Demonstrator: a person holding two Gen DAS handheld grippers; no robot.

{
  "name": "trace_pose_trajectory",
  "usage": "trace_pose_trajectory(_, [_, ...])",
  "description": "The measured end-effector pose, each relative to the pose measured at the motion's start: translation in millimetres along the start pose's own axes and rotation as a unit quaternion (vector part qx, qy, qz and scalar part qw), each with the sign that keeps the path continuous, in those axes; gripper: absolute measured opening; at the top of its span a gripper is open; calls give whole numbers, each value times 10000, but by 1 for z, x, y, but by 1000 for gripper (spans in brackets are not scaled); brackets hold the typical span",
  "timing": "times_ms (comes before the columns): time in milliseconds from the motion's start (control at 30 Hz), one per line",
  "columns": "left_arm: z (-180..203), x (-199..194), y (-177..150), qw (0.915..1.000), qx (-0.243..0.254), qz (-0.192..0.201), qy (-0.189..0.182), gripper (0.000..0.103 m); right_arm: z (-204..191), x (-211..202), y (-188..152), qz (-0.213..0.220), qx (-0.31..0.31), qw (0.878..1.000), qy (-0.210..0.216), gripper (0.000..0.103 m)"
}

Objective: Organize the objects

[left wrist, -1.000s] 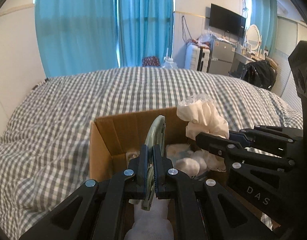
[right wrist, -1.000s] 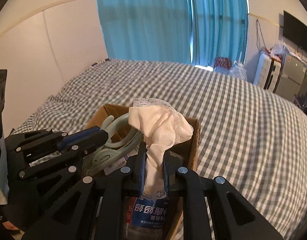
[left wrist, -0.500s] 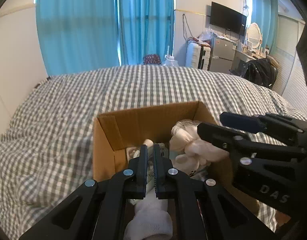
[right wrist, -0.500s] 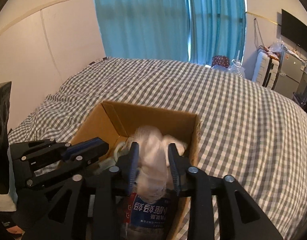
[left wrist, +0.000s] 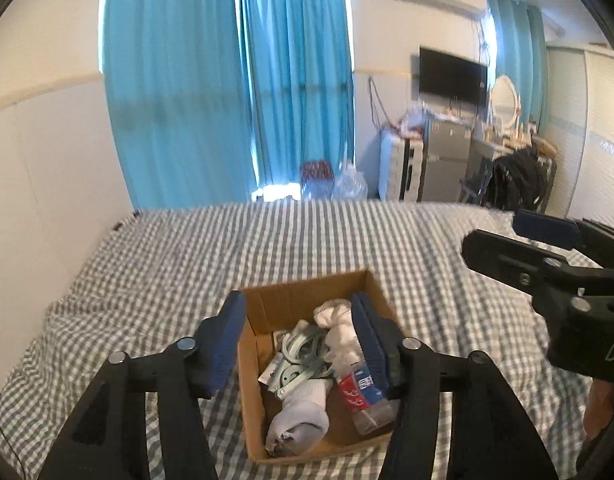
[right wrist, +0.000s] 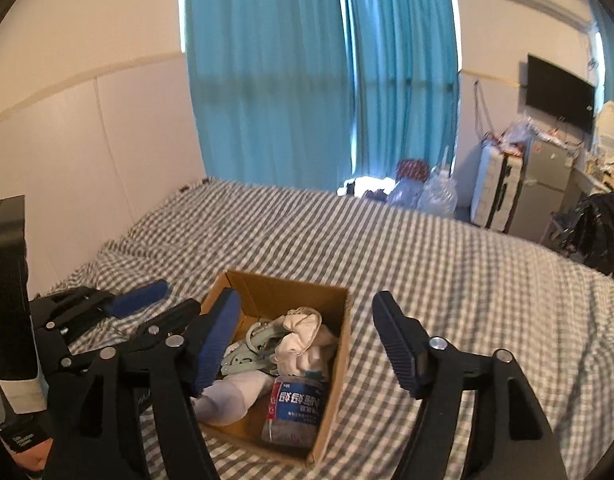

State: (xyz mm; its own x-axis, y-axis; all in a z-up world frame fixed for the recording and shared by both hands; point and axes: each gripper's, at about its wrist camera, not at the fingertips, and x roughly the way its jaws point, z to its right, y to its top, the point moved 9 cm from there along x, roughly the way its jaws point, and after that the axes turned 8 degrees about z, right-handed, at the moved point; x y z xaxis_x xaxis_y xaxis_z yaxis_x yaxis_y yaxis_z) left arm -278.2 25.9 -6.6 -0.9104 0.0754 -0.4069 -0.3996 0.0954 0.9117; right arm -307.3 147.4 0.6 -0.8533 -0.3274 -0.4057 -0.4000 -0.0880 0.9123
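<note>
A cardboard box (left wrist: 281, 300) (right wrist: 339, 344) sits on the checked bed. Inside lie a pale green clip (left wrist: 301, 354) (right wrist: 251, 346), a cream cloth (left wrist: 341, 330) (right wrist: 303, 338), a white sock (left wrist: 297, 416) (right wrist: 231, 396) and a plastic bottle with a red and blue label (left wrist: 363, 392) (right wrist: 295, 408). My left gripper (left wrist: 299, 340) is open and empty above the box. My right gripper (right wrist: 307, 340) is open and empty above the box too; it shows at the right of the left wrist view (left wrist: 547, 256).
The grey checked bed (left wrist: 307, 240) (right wrist: 467, 280) spreads around the box. Blue curtains (left wrist: 227, 80), a suitcase (right wrist: 495, 184), a wall TV (left wrist: 451, 76) and a cluttered desk (left wrist: 515, 160) stand beyond the bed's far edge. A white wall (right wrist: 87, 152) runs along the left.
Both grippers opened and drew up and back from the box. The green clip and the cream cloth, held a second ago, now lie inside the box.
</note>
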Motion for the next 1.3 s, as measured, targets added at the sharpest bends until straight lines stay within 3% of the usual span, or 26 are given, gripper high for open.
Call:
trace_pose_trajectory(267, [2, -66, 17, 9990, -22, 429, 90, 76, 10, -93, 23, 545, 49, 9981, -281, 93])
trace_pose_trajectory(367, [3, -89, 24, 9978, -6, 619, 216, 92, 11, -115, 30, 661, 13, 9972, -341, 98])
trace_pose_trajectory(433, [4, -104, 28, 9965, 12, 789, 286, 96, 11, -130, 35, 770, -15, 9962, -404, 103])
trace_pose_trajectory(567, [6, -130, 27, 9945, 33, 984, 355, 103, 8, -152, 36, 928, -113, 9943, -509, 103])
trace_pose_trajectory(967, [0, -163, -11, 9878, -354, 1398, 593, 103, 5, -182, -13, 1548, 63, 9859, -636, 103])
trace_pose_trajectory(1300, [6, -155, -65, 9891, -336, 1294, 614, 103, 5, -153, -76, 1205, -16, 9904, -671, 103])
